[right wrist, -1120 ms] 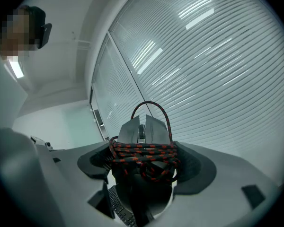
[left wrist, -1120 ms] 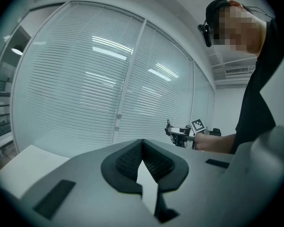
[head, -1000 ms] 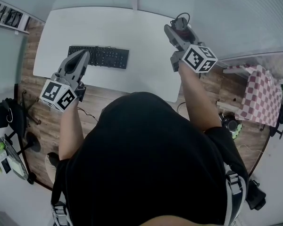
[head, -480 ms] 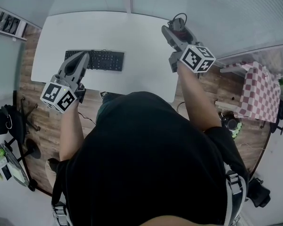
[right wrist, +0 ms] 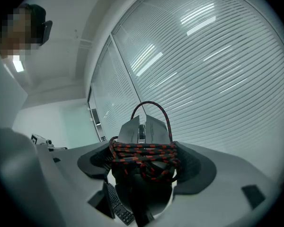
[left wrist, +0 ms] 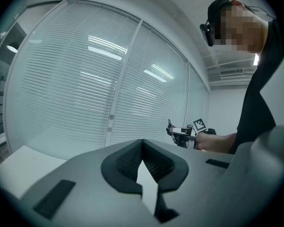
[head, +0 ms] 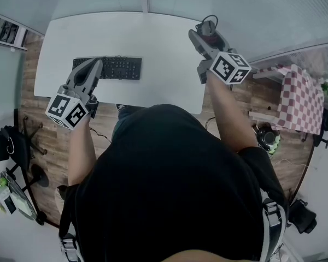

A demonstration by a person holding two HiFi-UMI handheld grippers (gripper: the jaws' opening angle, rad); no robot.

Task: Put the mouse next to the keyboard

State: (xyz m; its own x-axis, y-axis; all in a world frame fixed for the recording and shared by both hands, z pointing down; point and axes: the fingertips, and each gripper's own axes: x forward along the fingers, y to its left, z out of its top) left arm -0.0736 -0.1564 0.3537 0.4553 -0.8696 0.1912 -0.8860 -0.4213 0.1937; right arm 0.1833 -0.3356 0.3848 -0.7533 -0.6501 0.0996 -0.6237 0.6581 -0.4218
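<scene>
Hardly any shift since prev, R gripper [right wrist: 142, 156] clamps 1 mouse [right wrist: 143, 126], L gripper [left wrist: 142, 149] closed empty, 1 keyboard [head: 118, 68] on table [head: 159, 51]

Kbd [head: 117, 68] on white table [head: 153, 42] by L claw [head: 95, 64] — R claw [head: 200, 35] grips mouse [head: 209, 29].

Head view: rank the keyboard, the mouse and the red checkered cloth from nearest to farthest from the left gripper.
1. Keyboard, on the white table, right by the left gripper tip.
2. Mouse, across the table to the right, clamped in the right gripper.
3. Checkered cloth, past the table's right edge, farthest right.
</scene>
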